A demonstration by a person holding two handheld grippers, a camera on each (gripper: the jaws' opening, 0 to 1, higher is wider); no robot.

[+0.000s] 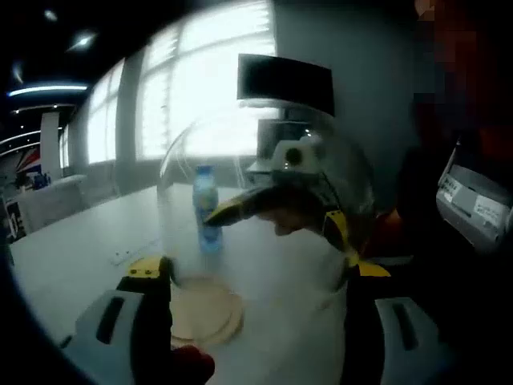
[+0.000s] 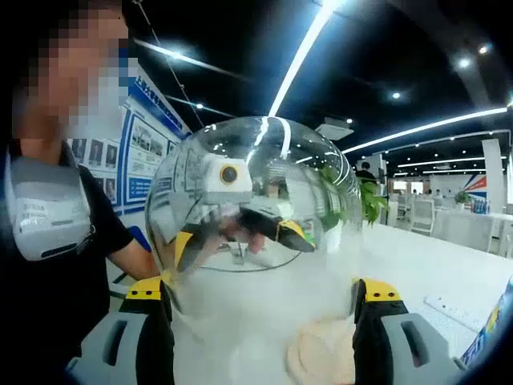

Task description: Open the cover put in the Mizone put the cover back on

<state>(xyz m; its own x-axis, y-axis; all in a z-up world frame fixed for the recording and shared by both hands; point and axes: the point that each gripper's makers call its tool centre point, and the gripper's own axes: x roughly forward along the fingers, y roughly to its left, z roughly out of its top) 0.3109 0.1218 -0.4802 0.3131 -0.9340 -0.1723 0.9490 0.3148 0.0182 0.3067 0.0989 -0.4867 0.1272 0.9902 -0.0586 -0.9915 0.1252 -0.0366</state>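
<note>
Left gripper [image 1: 256, 277]: jaws spread wide, pinching the clear dome cover [image 1: 264, 200] between them, lifted above the round wooden base [image 1: 200, 313] lying on the white table [image 1: 72, 257] just ahead of the left jaw; Mizone bottle [image 1: 206, 207] upright on the table beyond, seen through the glass. Right gripper [image 2: 260, 293]: jaws likewise spread, clasping the same cover [image 2: 256, 216] from the opposite side, wooden base [image 2: 321, 353] low between the jaws, power strip [image 2: 453, 306] on the table right of the right jaw, person [image 2: 56, 241] at left.
</note>
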